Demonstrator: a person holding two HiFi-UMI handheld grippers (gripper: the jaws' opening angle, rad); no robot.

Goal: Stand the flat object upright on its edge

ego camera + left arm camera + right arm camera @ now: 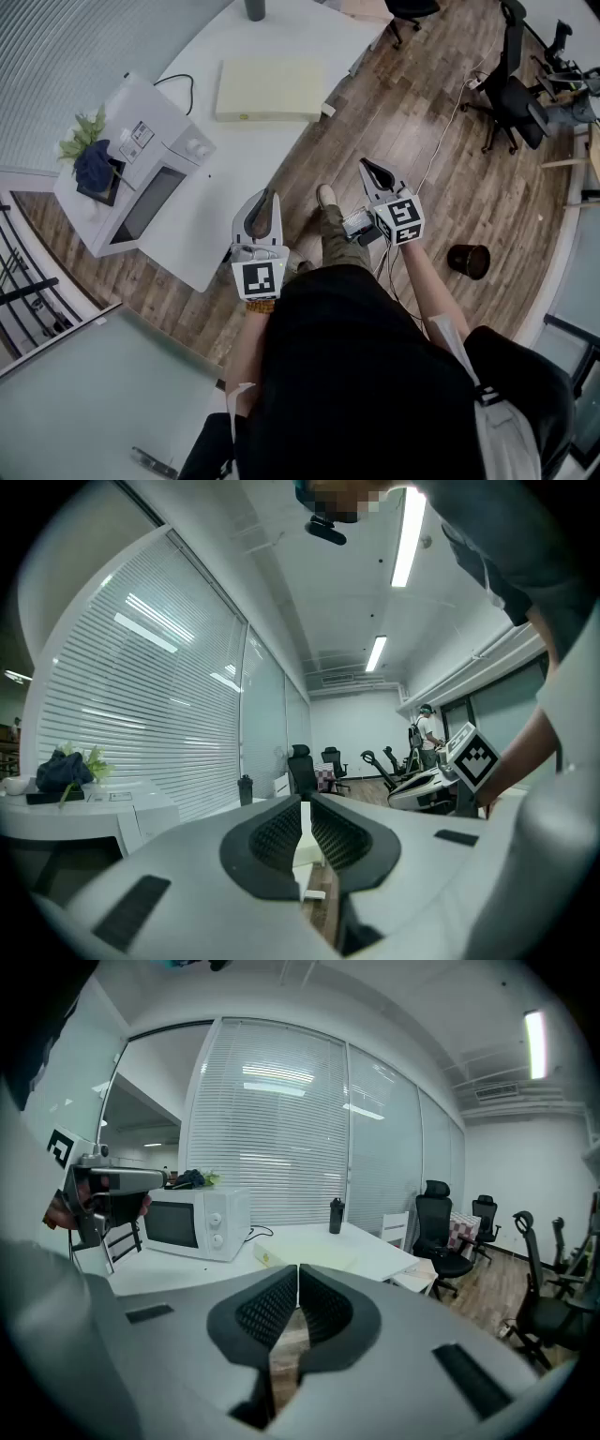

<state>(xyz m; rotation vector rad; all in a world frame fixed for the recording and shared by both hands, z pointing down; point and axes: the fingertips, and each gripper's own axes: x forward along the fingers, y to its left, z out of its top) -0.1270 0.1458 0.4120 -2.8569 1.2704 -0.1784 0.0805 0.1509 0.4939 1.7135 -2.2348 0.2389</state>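
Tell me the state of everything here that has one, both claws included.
Flat box: lying flat, not yet upright.
Microwave: door shut.
Bottle: standing upright.
Left claw: shut, empty.
Right claw: shut, empty.

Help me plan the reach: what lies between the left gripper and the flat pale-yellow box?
Only bare white tabletop separates the left gripper from the flat pale-yellow box, in the head view.

The right gripper (298, 1277) fills the foreground, its two dark ribbed jaws pressed together with nothing between them. Beyond them a white table (292, 1235) bears a white microwave (192, 1222), a flat pale box (328, 1256) lying flat and a dark bottle (336, 1215). Black office chairs (439, 1232) stand at right.
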